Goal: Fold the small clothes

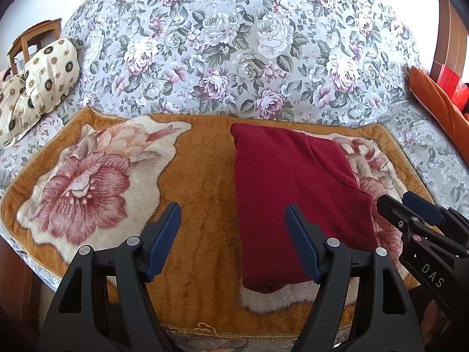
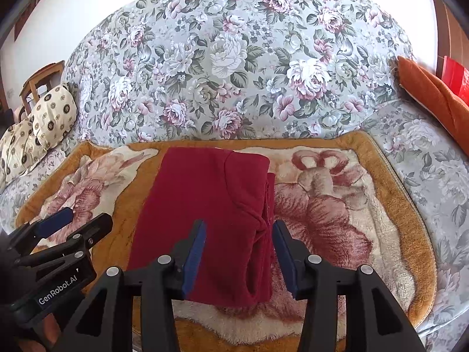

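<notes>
A dark red garment [image 1: 293, 190] [image 2: 205, 205] lies folded into a long strip on an orange plush mat [image 1: 202, 176] [image 2: 416, 205] with big pink flowers. My left gripper [image 1: 233, 214] is open above the strip's left edge, with nothing pressed between its blue pads. My right gripper [image 2: 239, 228] is open over the strip's right side, where the folded layers bunch; its pads stand apart from the cloth. Each gripper also shows in the other's view: the right gripper [image 1: 395, 202] at the strip's right edge, the left gripper [image 2: 88, 218] left of the strip.
The mat covers the seat of a grey floral sofa [image 1: 234, 44] [image 2: 234, 58]. Cream patterned cushions [image 1: 44, 82] [image 2: 44, 120] lie at the left end, an orange cushion [image 1: 439, 108] [image 2: 433, 94] at the right. A wooden chair [image 1: 32, 41] stands behind the left cushions.
</notes>
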### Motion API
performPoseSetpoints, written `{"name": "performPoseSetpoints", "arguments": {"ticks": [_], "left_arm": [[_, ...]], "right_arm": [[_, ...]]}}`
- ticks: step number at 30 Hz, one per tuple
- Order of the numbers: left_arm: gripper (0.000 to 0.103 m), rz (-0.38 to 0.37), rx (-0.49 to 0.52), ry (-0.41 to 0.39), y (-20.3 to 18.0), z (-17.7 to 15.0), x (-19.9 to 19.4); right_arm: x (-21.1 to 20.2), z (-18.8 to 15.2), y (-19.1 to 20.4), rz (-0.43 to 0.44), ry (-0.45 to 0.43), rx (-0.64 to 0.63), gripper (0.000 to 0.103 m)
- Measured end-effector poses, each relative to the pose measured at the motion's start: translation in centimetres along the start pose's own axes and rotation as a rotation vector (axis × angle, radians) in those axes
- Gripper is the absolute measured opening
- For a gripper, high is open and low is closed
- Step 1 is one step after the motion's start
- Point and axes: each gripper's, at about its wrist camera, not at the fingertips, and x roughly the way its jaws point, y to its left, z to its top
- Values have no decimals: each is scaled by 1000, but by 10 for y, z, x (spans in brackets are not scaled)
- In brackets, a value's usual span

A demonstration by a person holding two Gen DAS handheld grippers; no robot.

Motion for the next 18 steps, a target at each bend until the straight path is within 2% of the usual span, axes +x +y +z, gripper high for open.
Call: {"name": "performPoseSetpoints", "arguments": {"ticks": [8, 18], "left_arm": [[74, 0, 1, 0, 0, 0, 1], [73, -7, -1, 4, 3, 1, 3]], "right_arm": [[4, -1, 2, 3, 7, 1, 51], [6, -2, 0, 10, 15, 14, 52]]}}
